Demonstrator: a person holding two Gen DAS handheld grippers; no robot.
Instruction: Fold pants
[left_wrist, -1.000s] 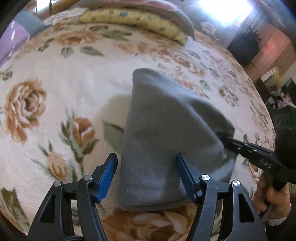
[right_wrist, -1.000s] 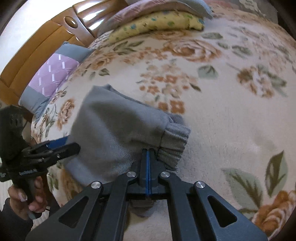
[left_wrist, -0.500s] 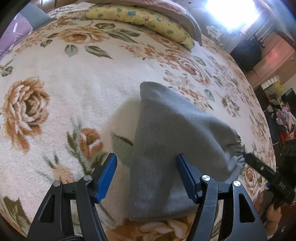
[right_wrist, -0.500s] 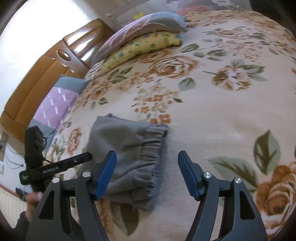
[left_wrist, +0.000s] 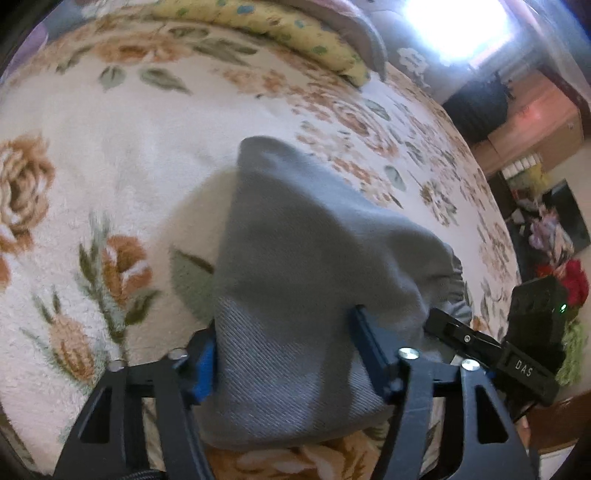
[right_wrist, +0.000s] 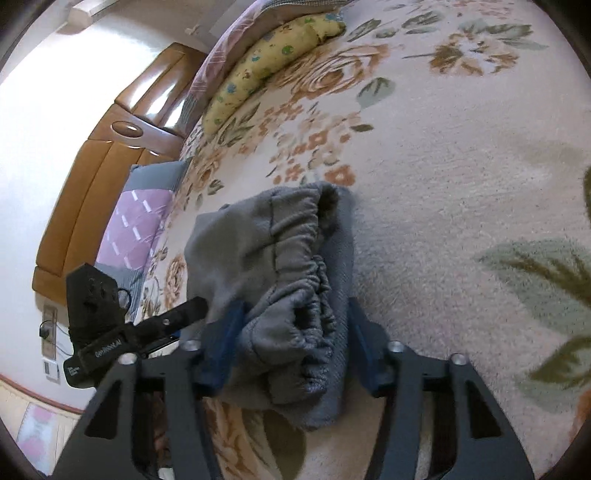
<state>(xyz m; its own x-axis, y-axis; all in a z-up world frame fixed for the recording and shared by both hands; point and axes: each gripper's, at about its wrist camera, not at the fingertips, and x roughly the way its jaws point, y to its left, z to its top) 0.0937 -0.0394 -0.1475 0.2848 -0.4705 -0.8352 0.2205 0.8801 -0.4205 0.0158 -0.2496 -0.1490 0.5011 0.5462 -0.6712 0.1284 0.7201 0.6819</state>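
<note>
The grey pants (left_wrist: 295, 266) lie folded into a small bundle on the floral bed cover (left_wrist: 110, 147). In the right wrist view the pants (right_wrist: 273, 266) show the gathered elastic waistband (right_wrist: 310, 266) facing me. My left gripper (left_wrist: 284, 350) is open, its blue-padded fingers on either side of the bundle's near edge. My right gripper (right_wrist: 295, 332) is open, its fingers on either side of the waistband end. The right gripper also shows at the right of the left wrist view (left_wrist: 480, 343), and the left gripper at the left of the right wrist view (right_wrist: 147, 332).
A yellow spotted pillow (left_wrist: 280, 29) and a pink one lie at the bed's far end. A purple and grey pillow (right_wrist: 140, 221) and the wooden headboard (right_wrist: 92, 177) are on the left. Furniture and clutter (left_wrist: 546, 229) stand beyond the bed's right edge.
The right gripper opened and let go of the pants a second ago, drew back, then came in again around the waistband. The left gripper moved closer onto the bundle.
</note>
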